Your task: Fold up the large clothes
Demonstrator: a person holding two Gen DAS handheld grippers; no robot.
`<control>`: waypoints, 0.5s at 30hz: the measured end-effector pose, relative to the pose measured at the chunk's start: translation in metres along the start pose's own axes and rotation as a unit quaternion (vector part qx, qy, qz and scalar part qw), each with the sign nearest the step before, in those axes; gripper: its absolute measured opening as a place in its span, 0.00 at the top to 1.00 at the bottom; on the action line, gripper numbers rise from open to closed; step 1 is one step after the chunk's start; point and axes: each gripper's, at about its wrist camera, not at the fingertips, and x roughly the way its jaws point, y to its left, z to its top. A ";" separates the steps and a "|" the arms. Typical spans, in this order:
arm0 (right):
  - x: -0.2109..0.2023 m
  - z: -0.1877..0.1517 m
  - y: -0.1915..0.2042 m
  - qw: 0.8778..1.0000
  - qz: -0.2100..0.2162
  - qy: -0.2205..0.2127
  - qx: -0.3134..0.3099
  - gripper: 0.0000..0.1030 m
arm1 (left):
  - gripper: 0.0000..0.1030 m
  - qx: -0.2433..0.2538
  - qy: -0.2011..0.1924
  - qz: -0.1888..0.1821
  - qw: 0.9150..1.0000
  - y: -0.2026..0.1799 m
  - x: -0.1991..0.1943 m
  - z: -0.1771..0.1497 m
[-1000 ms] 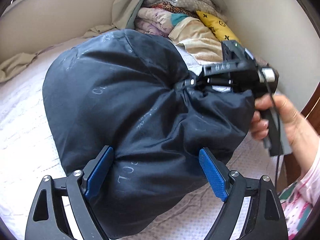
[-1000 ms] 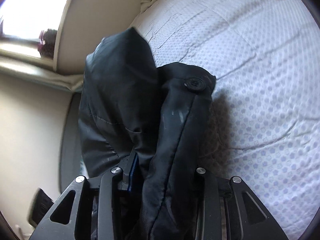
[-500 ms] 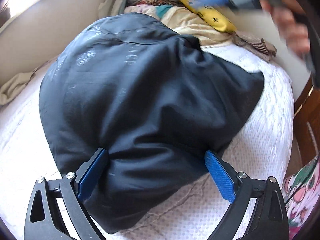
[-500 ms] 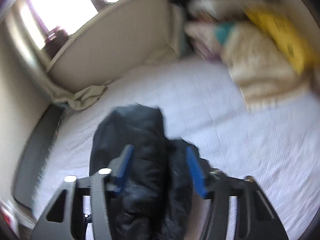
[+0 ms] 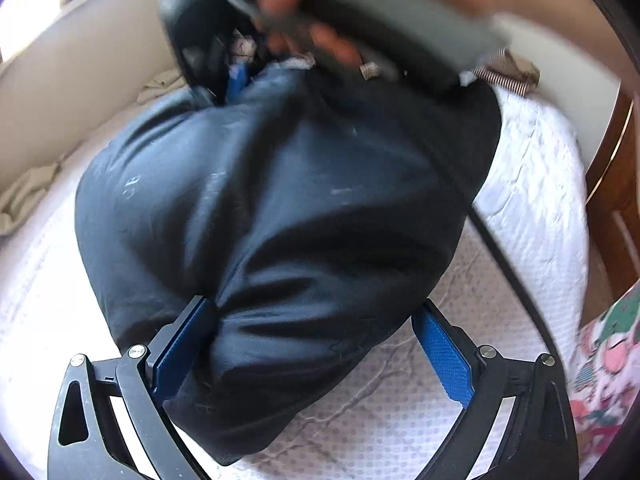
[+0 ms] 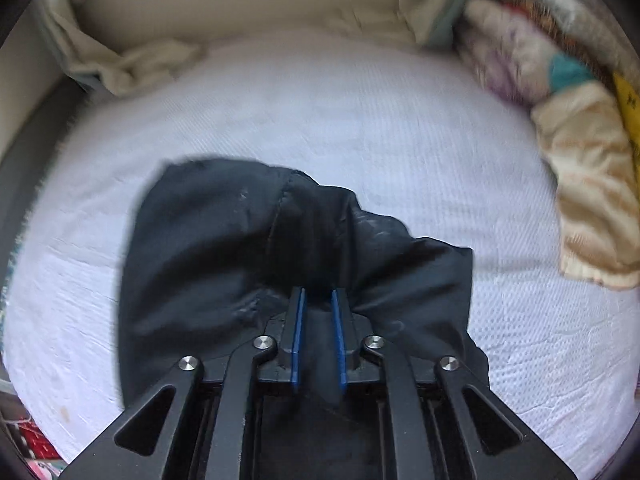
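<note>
A dark navy puffy jacket (image 5: 300, 200) lies bunched on the white bed (image 5: 520, 200). My left gripper (image 5: 312, 308) stands wide open astride its near end. The left pad touches the fabric and the right pad is clear of it. At the far end a hand (image 5: 320, 12) holds my right gripper (image 5: 236, 80), blurred, low over the jacket. In the right wrist view the jacket (image 6: 240, 240) spreads out ahead of the right gripper (image 6: 318, 294). Its jaws are closing tight, and a fold of dark fabric is pinched between the blue pads.
Folded blankets and a yellow cushion (image 6: 580, 180) are stacked at the right of the bed (image 6: 320, 100). A crumpled beige cloth (image 6: 152, 64) lies by the padded beige surround (image 6: 240, 0). Brown wooden furniture (image 5: 616, 184) and the person's floral clothing (image 5: 608, 360) lie at the right edge.
The right gripper let go of the buttoned flap, swung up and over the jacket, then shut on a fold at its far end. The left gripper stayed astride the near end.
</note>
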 end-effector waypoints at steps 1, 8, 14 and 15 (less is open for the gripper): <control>0.010 -0.002 -0.004 1.000 -0.008 0.015 0.004 1.00 | 0.03 -0.007 -0.002 -0.010 1.000 0.003 -0.001 0.001; 0.050 -0.021 -0.020 1.000 -0.002 0.013 0.010 1.00 | 0.03 -0.070 -0.007 -0.068 0.995 0.026 0.000 0.011; 0.047 -0.036 -0.040 0.998 0.030 -0.031 0.052 1.00 | 0.03 -0.118 -0.006 -0.116 0.986 0.048 0.002 0.016; 0.040 -0.037 -0.041 0.997 0.033 -0.032 0.057 1.00 | 0.03 -0.121 -0.004 -0.118 0.986 0.049 0.002 0.015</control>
